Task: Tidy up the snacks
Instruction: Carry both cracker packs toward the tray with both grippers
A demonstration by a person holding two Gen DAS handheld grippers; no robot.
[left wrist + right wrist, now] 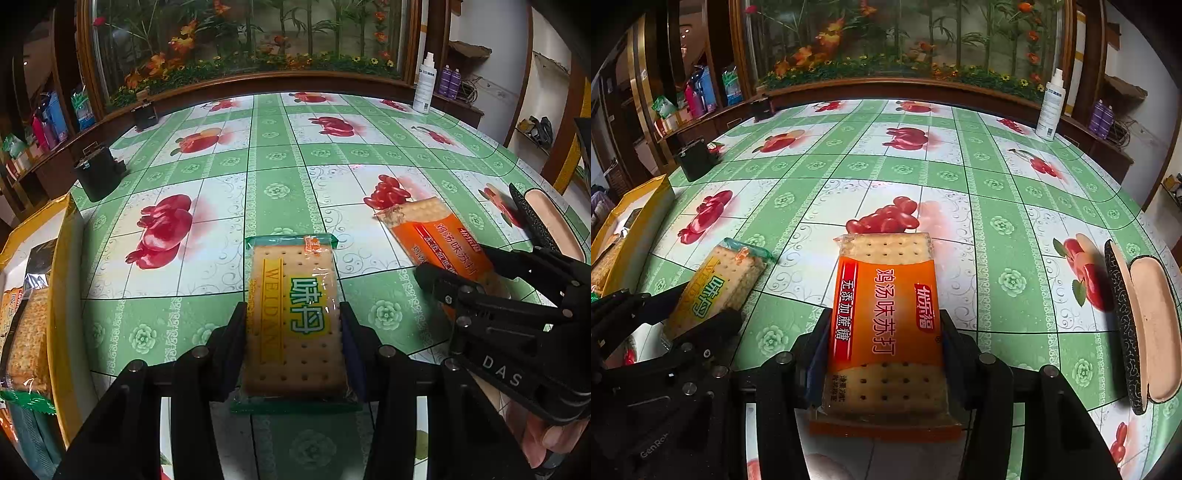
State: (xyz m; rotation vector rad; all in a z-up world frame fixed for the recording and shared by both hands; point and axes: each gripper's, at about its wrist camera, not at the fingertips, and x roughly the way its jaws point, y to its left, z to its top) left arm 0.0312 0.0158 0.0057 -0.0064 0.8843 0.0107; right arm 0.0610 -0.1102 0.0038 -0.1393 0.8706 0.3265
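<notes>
The left gripper (293, 325) clamps the green-edged cracker pack (295, 314) between its fingers; the right gripper (882, 343) seemingly grips the orange cracker pack (886, 325) likewise.

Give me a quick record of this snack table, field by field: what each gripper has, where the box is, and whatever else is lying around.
left gripper: shut on green cracker pack
right gripper: shut on orange soda cracker pack
yellow box: table's left edge, cracker packs inside
glasses case: open, at right
spray bottle: upright, far right
tablecloth: green, fruit print
</notes>
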